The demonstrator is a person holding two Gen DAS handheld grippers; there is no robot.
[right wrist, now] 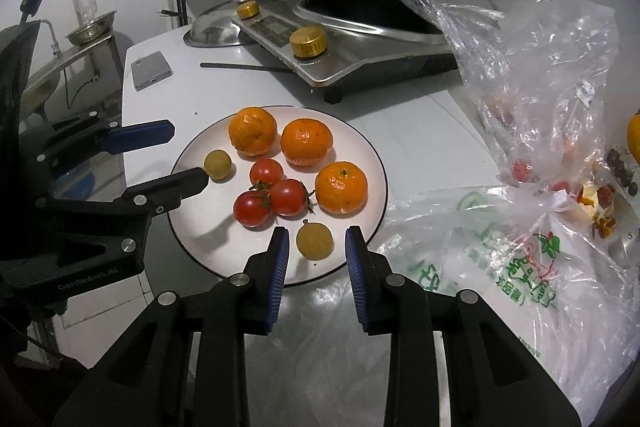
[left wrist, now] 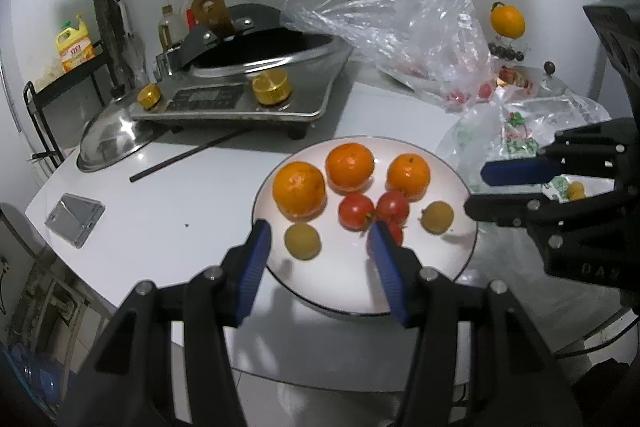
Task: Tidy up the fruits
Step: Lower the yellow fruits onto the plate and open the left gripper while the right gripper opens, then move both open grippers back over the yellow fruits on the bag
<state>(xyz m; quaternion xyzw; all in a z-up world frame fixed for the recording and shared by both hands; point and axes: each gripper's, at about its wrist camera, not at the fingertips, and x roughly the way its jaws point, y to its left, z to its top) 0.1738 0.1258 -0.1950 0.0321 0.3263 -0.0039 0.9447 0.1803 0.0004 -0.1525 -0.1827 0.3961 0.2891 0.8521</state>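
A white plate (left wrist: 340, 279) (right wrist: 208, 227) holds three oranges (left wrist: 350, 167) (right wrist: 307, 142), three small tomatoes (left wrist: 356, 211) (right wrist: 288, 197) and two little yellow-brown fruits. My left gripper (left wrist: 320, 231) (right wrist: 190, 155) is open over the plate's near edge. One yellow-brown fruit (left wrist: 302, 241) (right wrist: 218, 165) lies on the plate just past its fingertips, untouched. My right gripper (right wrist: 318, 235) (left wrist: 476, 191) stands at the plate's other side. Its jaws are slightly apart, and the second yellow-brown fruit (right wrist: 315, 239) (left wrist: 438, 217) rests on the plate by the tips, with gaps to both pads.
Behind the plate stands an induction cooker (left wrist: 240, 95) (right wrist: 340, 55) with a wok, a steel lid (left wrist: 108, 143) and a dark stick (left wrist: 180, 157). A phone (right wrist: 151, 70) lies near the table's edge. Crumpled plastic bags (right wrist: 520, 247) with more fruit crowd the right side.
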